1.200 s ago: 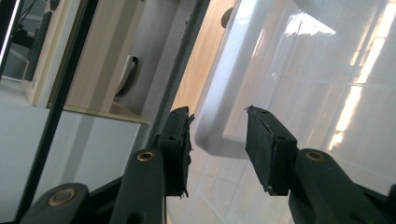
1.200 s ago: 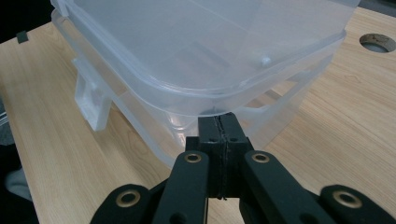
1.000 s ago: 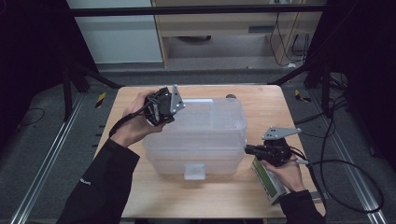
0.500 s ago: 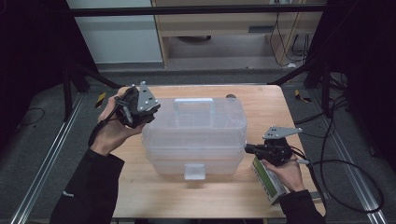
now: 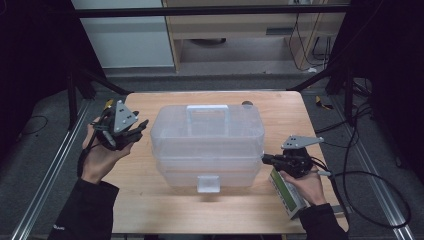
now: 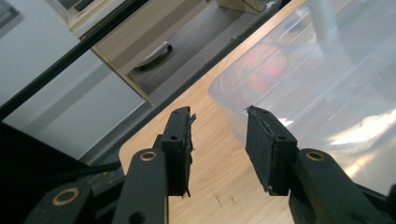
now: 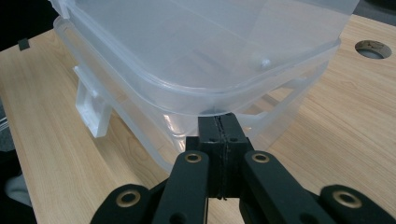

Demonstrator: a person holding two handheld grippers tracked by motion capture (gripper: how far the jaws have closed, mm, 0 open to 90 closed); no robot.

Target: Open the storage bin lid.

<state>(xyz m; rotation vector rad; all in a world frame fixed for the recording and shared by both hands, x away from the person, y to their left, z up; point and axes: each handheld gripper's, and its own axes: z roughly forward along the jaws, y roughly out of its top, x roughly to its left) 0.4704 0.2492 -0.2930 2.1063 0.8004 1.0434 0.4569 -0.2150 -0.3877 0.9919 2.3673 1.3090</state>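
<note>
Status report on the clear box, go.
Left gripper open, empty, beside the box's left end. Right gripper shut, tips against the clear plastic box under the lid rim. Lid down, front latch in place. Green carton under the right hand.

Light wooden table, rectangular, round cable hole near its far edge. Dark grey floor all around; silver metal rails run along it left and right of the table. Far side: pale wooden cabinet with a low open recess, white panel to its left. Black frame struts angle down at both sides. Black cables loop on the floor, right. Edges dark, centre lit.
</note>
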